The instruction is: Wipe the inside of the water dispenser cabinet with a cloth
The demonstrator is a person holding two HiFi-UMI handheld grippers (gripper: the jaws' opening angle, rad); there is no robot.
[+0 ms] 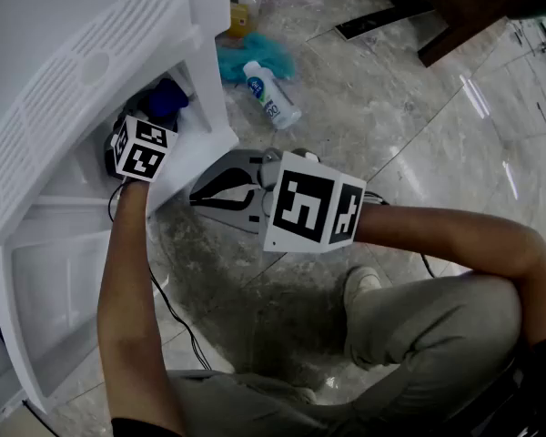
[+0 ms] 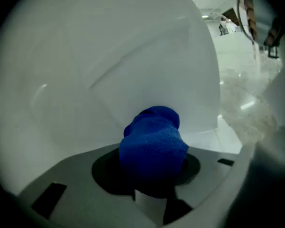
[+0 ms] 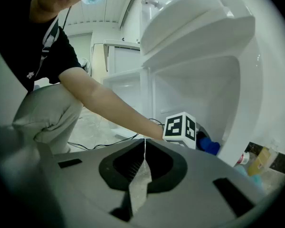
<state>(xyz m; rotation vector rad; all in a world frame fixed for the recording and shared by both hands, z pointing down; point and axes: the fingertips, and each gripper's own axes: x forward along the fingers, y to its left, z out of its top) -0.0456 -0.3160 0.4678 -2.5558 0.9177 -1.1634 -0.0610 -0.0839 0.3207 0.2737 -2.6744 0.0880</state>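
Observation:
The white water dispenser cabinet [image 1: 200, 71] stands open at the left, its door [image 1: 45, 308] swung toward me. My left gripper [image 1: 156, 119] reaches into the cabinet, shut on a bunched blue cloth [image 1: 168, 98]. In the left gripper view the blue cloth [image 2: 154, 144] bulges out between the jaws, close to the white inner wall [image 2: 109, 56]. My right gripper [image 1: 198, 197] hovers just outside the cabinet opening, shut with nothing in it. In the right gripper view its closed jaws [image 3: 145, 146] point toward the left gripper's marker cube [image 3: 180, 128] and the cloth [image 3: 210, 145].
On the marble floor behind the cabinet lie a white bottle [image 1: 273, 94], a teal rag [image 1: 250, 57] and a yellowish bottle [image 1: 244, 12]. A black cable [image 1: 177, 321] runs across the floor by my knee [image 1: 419, 317]. Dark wooden furniture [image 1: 473, 7] stands at the top right.

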